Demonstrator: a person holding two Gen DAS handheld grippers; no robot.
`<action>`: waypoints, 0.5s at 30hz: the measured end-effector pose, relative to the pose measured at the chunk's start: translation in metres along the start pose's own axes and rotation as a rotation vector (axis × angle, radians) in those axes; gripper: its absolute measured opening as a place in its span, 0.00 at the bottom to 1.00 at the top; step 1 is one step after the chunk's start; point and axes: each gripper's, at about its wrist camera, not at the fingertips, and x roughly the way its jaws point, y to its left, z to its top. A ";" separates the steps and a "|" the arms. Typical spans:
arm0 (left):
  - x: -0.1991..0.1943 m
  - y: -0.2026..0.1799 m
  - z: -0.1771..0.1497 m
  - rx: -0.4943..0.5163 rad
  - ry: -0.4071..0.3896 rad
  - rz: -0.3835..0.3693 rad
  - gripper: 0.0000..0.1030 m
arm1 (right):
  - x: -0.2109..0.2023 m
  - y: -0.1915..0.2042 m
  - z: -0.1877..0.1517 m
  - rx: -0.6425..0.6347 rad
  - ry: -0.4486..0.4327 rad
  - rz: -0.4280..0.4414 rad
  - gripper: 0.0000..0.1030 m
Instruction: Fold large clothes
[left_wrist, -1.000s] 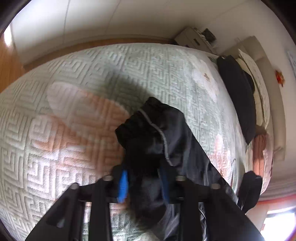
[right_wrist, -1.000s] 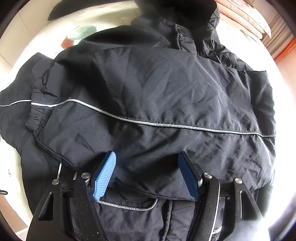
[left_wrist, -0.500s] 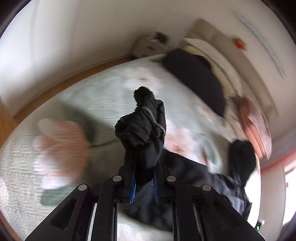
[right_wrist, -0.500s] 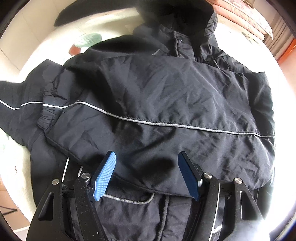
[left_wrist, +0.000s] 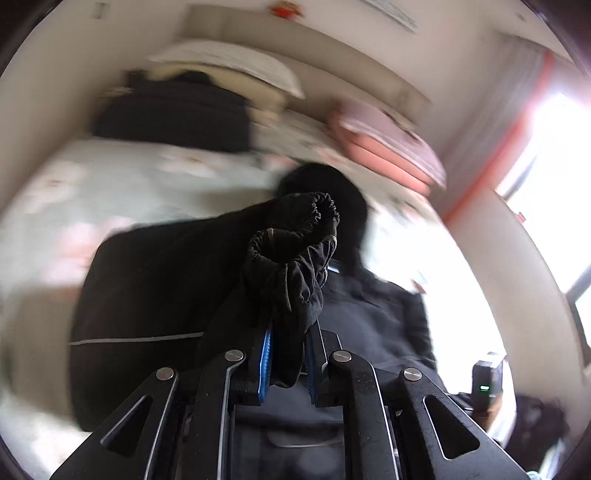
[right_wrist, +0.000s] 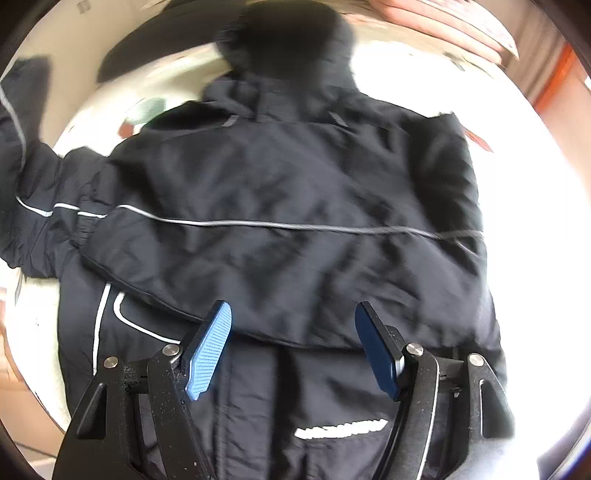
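Observation:
A large black jacket (right_wrist: 295, 192) with thin grey piping lies spread on the bed, hood (right_wrist: 291, 33) at the far end. One sleeve is folded across its body. My left gripper (left_wrist: 288, 354) is shut on the other sleeve's elastic cuff (left_wrist: 295, 240) and holds it up above the jacket body (left_wrist: 147, 280). That lifted sleeve shows at the far left of the right wrist view (right_wrist: 22, 122). My right gripper (right_wrist: 293, 332) is open and empty, hovering over the jacket's lower half.
The bed has a pale green patterned cover (left_wrist: 110, 184). A dark folded garment (left_wrist: 173, 114) and pillows (left_wrist: 236, 62) lie at the headboard, pink bedding (left_wrist: 388, 144) beside them. A bright window (left_wrist: 554, 155) is at the right.
My left gripper closed on the cuff, lifted it off the bed and swung it toward the jacket body. My right gripper pulled back slightly, staying open.

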 end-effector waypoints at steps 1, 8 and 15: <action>0.016 -0.018 -0.004 0.025 0.025 -0.010 0.15 | -0.001 -0.008 -0.003 0.017 0.002 0.002 0.70; 0.128 -0.067 -0.062 0.104 0.231 0.005 0.17 | 0.001 -0.051 -0.021 0.081 0.025 0.019 0.70; 0.154 -0.063 -0.097 0.037 0.347 -0.125 0.73 | 0.003 -0.070 -0.028 0.081 0.034 0.072 0.70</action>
